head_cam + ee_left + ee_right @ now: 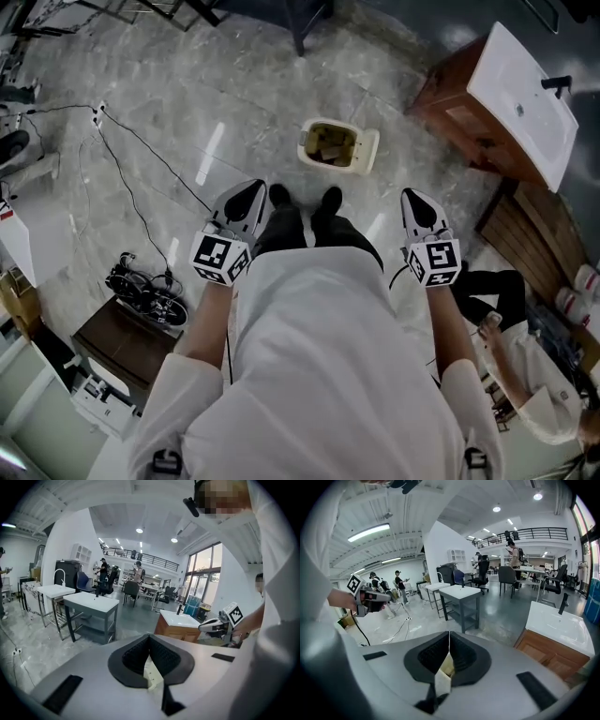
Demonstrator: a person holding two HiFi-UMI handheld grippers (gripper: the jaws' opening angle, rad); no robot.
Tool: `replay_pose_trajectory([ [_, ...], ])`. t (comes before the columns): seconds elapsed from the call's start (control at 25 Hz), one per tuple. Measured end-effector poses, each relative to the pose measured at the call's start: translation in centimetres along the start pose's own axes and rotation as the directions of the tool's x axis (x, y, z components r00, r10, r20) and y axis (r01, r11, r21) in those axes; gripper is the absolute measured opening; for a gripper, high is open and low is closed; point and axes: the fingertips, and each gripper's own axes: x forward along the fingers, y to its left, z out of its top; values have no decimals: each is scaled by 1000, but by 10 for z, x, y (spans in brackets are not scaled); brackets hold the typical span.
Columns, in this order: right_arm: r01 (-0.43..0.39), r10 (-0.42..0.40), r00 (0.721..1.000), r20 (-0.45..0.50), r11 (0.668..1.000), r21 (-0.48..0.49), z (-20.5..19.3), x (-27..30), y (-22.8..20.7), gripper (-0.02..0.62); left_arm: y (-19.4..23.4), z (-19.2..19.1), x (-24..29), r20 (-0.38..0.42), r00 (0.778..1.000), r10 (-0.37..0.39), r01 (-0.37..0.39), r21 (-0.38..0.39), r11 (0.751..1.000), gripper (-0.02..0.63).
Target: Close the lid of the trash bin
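Head view, bin: trash bin (pixel 330 144) stands on the floor (pixel 187 103) just ahead of your shoes (pixel 330 199). Top is open, contents showing. The lid (pixel 368 150) looks to be the pale flap lying off its right side. Sink cabinet (pixel 487 103) is further right, apart from it.
Head view, grippers: left gripper (pixel 251 192) & right gripper (pixel 416 197) are up near your waist, one each side of your legs. Both are well apart from the bin.
Head view, step: not begun, by my read. Bend down & bring the right gripper to the lid's outer edge, as that's the nearer side. Nudge w/ the tips rather than pinching, and swing the lid over the rim slowly. The bin looks light, so it may slide or tip. If it shifts, steady its left wall w/ the other gripper.
Left gripper view, jaws: together, pads (pixel 136 656) meeting at the tips, nothing clamped. It's aimed across the room, not at the bin.
Right gripper view, jaws: together too, nothing held, also aimed out into the room.
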Motion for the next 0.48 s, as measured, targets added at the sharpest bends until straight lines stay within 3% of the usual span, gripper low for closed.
replay_pose_trajectory([
  [0.2, -16, 16, 998, -63, 1000, -5, -13, 17, 14, 30, 14, -5, 15, -39, 998, -39, 40, 29, 999, 18],
  [0.48, 59, -51, 994, -97, 995, 80, -21, 41, 9, 29, 32, -19, 43, -101, 986, -135, 141, 57, 988, 18],
])
